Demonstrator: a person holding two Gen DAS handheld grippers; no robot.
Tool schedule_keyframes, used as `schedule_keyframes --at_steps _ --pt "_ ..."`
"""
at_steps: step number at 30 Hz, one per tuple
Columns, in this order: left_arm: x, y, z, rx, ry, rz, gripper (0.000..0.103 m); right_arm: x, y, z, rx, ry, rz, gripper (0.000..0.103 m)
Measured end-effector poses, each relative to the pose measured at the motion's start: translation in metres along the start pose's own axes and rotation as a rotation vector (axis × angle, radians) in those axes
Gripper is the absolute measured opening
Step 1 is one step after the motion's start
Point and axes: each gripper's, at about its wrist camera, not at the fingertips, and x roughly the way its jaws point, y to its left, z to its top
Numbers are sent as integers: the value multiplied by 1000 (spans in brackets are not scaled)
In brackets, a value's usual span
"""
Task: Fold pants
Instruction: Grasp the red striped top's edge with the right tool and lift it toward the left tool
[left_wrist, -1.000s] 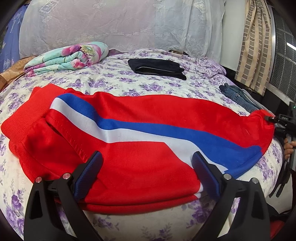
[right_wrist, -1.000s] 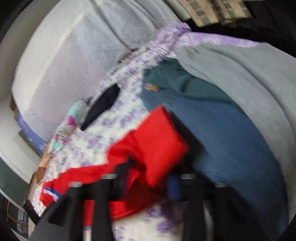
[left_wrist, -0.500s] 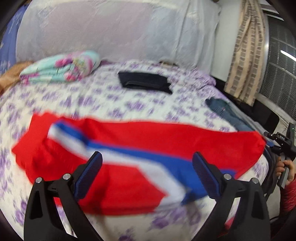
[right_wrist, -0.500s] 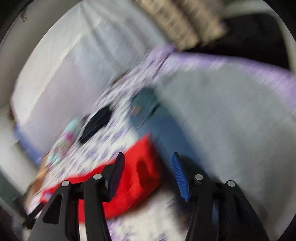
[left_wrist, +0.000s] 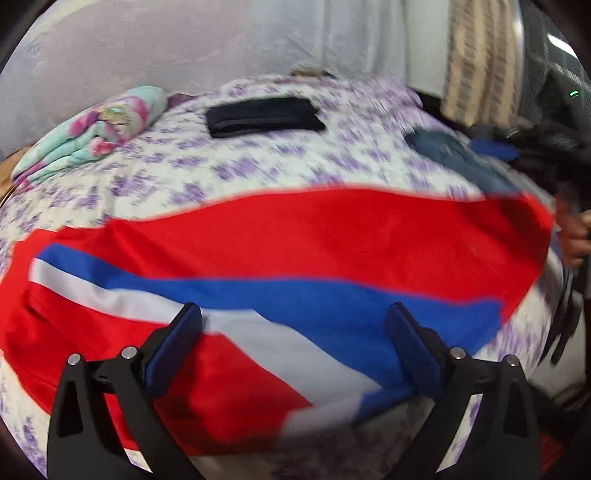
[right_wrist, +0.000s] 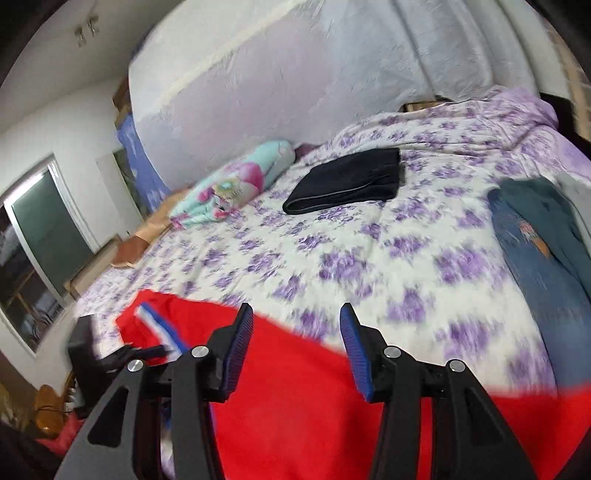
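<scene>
The red pants (left_wrist: 332, 236) with a blue and white stripe lie flat across the near side of the bed, legs laid together. My left gripper (left_wrist: 293, 332) is open and empty, above the near edge of the pants. In the right wrist view the pants (right_wrist: 295, 398) fill the lower part of the picture. My right gripper (right_wrist: 295, 332) is open and empty, hovering over the red cloth at its far edge. The left gripper also shows in the right wrist view (right_wrist: 122, 354) at the left end of the pants.
The bed has a purple-flowered sheet (right_wrist: 369, 251). A folded black garment (right_wrist: 347, 181) lies at the back, a rolled floral blanket (right_wrist: 232, 184) at the back left, and blue jeans (right_wrist: 535, 251) on the right. A window (right_wrist: 40, 236) is at the left.
My right gripper has let go of the pants leg end, opened and swung round above the pants. The left gripper rose slightly and stays open.
</scene>
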Motion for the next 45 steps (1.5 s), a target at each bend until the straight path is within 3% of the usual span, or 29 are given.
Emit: schedule_keyframes --at_steps 2,4,7,10,15,17,21,24,26,28,32,35,37,40,43,45 --pt "-5 14 12 -74 -48 -8 98 33 4 21 -75 51 -57 49" --pt "4 28 18 -153 -43 -26 98 74 4 37 -87 154 -69 49" --pt "30 40 10 -236 37 -43 97 113 6 36 -150 260 -97 49" --pt "26 40 9 -220 8 -80 98 133 25 23 -267 322 -113 49" --pt "26 49 8 -263 -5 -123 98 120 73 -15 -451 335 -51 49" --pt "26 49 8 -269 -9 -132 98 105 89 -29 -485 346 11 49" --pt "24 50 7 -280 -19 -146 98 90 102 -41 -487 351 56 49" --pt "23 51 6 -284 -22 -152 98 81 97 -43 -413 351 104 49" --pt "23 51 6 -282 -21 -148 98 81 87 -44 -321 392 192 50" --pt "23 50 6 -276 -18 -143 98 91 81 -45 -236 446 269 61" --pt "23 49 6 -271 -16 -142 98 114 74 -41 -101 533 402 66" --pt "23 48 5 -261 -13 -139 98 139 59 -31 136 585 570 66" --pt "23 47 6 -256 -12 -135 98 158 54 -29 247 625 616 65" --pt "24 47 6 -250 -7 -130 98 191 68 -24 309 695 671 68" --pt "24 45 6 -242 -2 -123 98 214 71 -13 439 678 703 69" --pt "25 44 6 -232 4 -115 98 218 60 1 494 569 662 69"
